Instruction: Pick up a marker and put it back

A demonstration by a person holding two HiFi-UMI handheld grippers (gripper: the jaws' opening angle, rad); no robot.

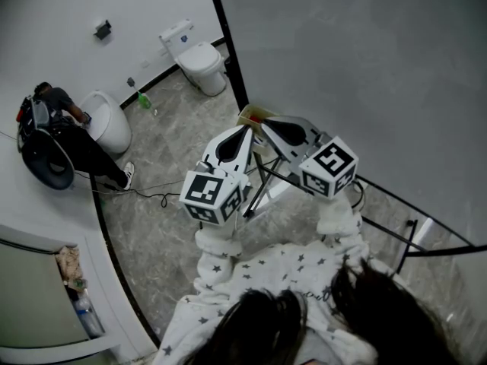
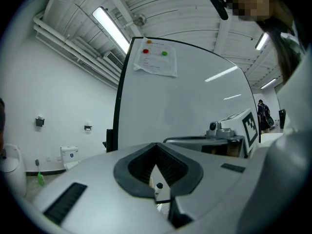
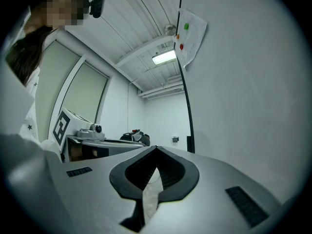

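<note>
Marbled grey floor point(image 1: 167, 143) underfoot, with a toilet point(image 1: 199, 59) at the far wall and a person point(image 1: 68, 135) crouched far left. A whiteboard point(image 1: 342, 67) on a stand filled the right side, and a sheet point(image 2: 156, 60) was pinned near its top.

Both claws were raised side by side, close to the board's left edge. The left claw point(image 1: 245, 133) was clenched, tips together, with nothing between them. The right claw point(image 1: 268, 123) was likewise clenched and empty.

The marker could not be placed for certain. A small white piece with a dark cap point(image 2: 158, 185) showed through the gap below the left claw's pads and may have been it. A yellowish thing point(image 1: 255, 115) sat at the board's edge just beyond the tips; what it was could not be told.

Judged step: before the pick, nothing grasped. The next move would likely call for finding the marker, spreading one claw and lowering it square over the barrel.
</note>
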